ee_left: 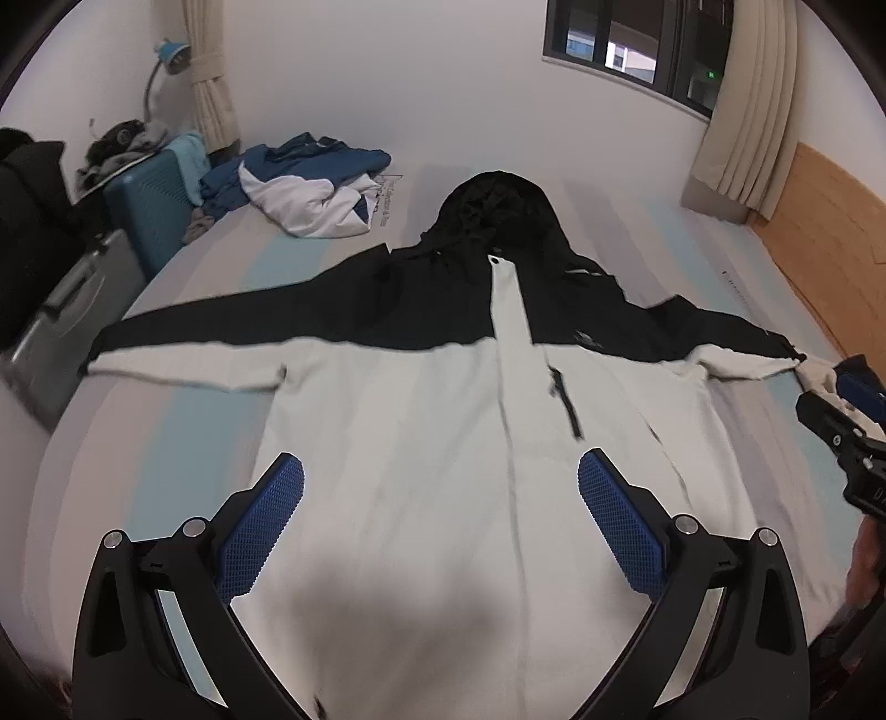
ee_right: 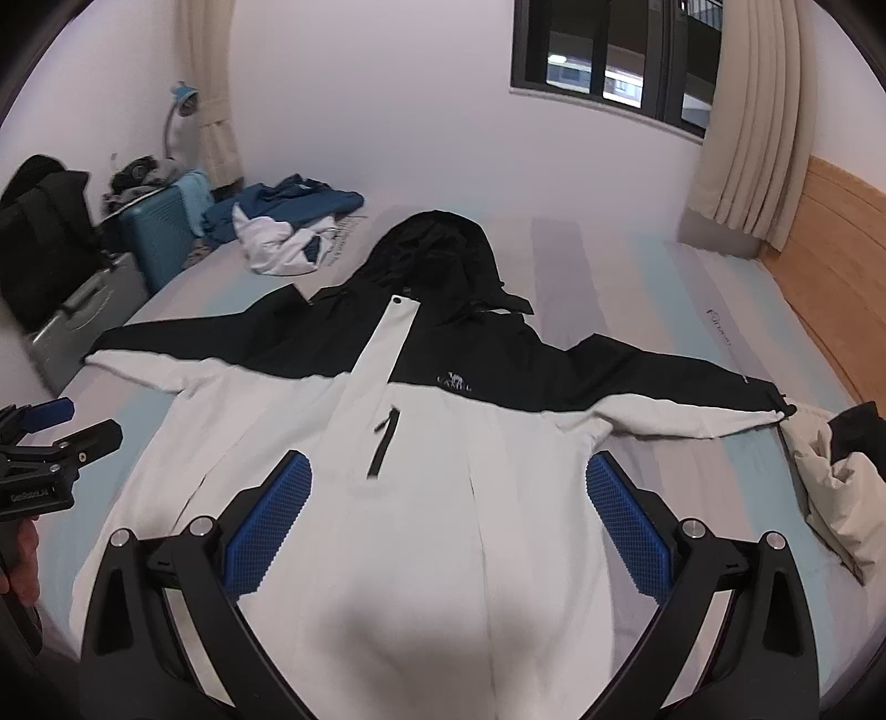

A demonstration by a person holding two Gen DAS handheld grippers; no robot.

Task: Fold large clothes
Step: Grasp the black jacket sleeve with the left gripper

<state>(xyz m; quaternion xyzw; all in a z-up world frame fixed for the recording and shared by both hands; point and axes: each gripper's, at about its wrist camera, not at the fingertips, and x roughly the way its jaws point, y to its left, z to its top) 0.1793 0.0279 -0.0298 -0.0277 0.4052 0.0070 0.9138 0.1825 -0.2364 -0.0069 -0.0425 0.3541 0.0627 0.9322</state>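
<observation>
Both pairs of blue-padded fingers stood wide apart and held nothing. From its own camera the left gripper point(ee_left: 440, 487) hung over the white lower body of the jacket point(ee_left: 421, 421), and the right gripper point(ee_right: 448, 487) hovered over the same white panel a little to the other side. Each tool showed at the edge of the other's view: the right gripper at the far right of the left wrist view, the left gripper at the far left of the right wrist view, with part of a hand point(ee_right: 22, 559) below it.

Beyond the fingers, the jacket lay flat and face up on the striped bed point(ee_left: 183, 432), zipped, sleeves spread out to both sides, black across the shoulders and hood, white below. A black chest pocket zip sat just beside the centre placket. Another crumpled pale and dark garment point(ee_right: 836, 482) lay near the cuff on the right. Farther off, a blue-and-white heap of clothing point(ee_left: 310, 188) sat by the wall, beside a teal suitcase point(ee_left: 149, 210). A dark-framed window point(ee_left: 626, 39) and beige curtains point(ee_left: 747, 111) closed the far side.
</observation>
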